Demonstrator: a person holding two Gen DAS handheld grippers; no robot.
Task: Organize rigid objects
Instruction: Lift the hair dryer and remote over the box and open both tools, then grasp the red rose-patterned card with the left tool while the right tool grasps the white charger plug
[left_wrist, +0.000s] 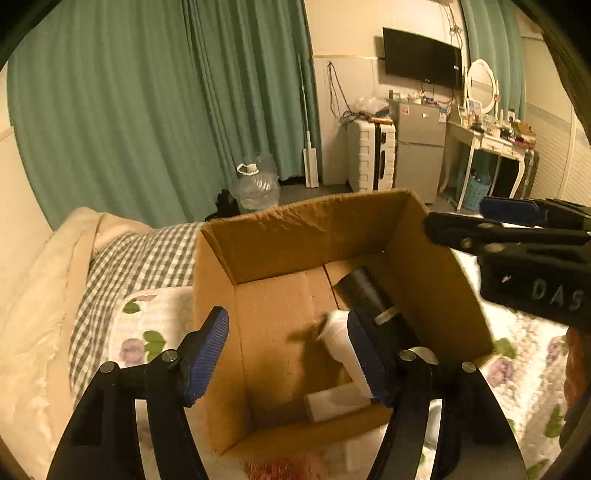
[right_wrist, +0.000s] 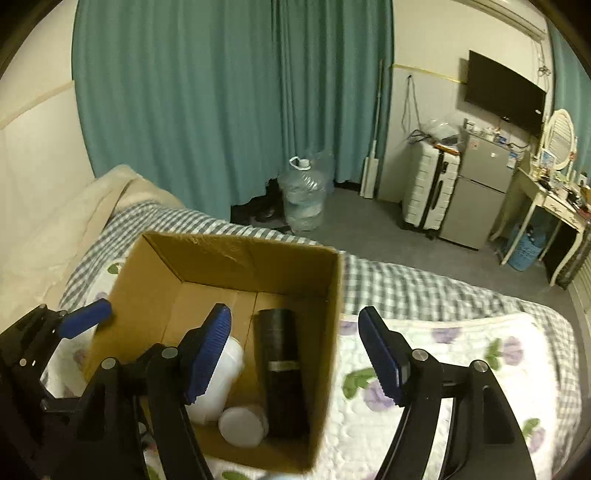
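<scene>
An open cardboard box (left_wrist: 295, 221) (right_wrist: 236, 254) sits on the bed. Inside lie a black cylinder (left_wrist: 364, 291) (right_wrist: 282, 365), a white bottle (left_wrist: 338, 339) (right_wrist: 225, 376) and a small white round jar (right_wrist: 242, 424), which shows as a white object (left_wrist: 338, 400) in the left wrist view. My left gripper (left_wrist: 288, 360) is open and empty over the box's near left side. My right gripper (right_wrist: 295, 356) is open and empty above the box's right wall; it also shows in the left wrist view (left_wrist: 480, 218).
The bed has a floral quilt (right_wrist: 443, 369), a checked sheet (right_wrist: 406, 288) and a cream blanket (left_wrist: 33, 295). Beyond are teal curtains (right_wrist: 221, 92), a water jug (right_wrist: 304, 192), a suitcase (right_wrist: 428, 192), a small fridge (right_wrist: 476, 199) and a dressing table (right_wrist: 546, 199).
</scene>
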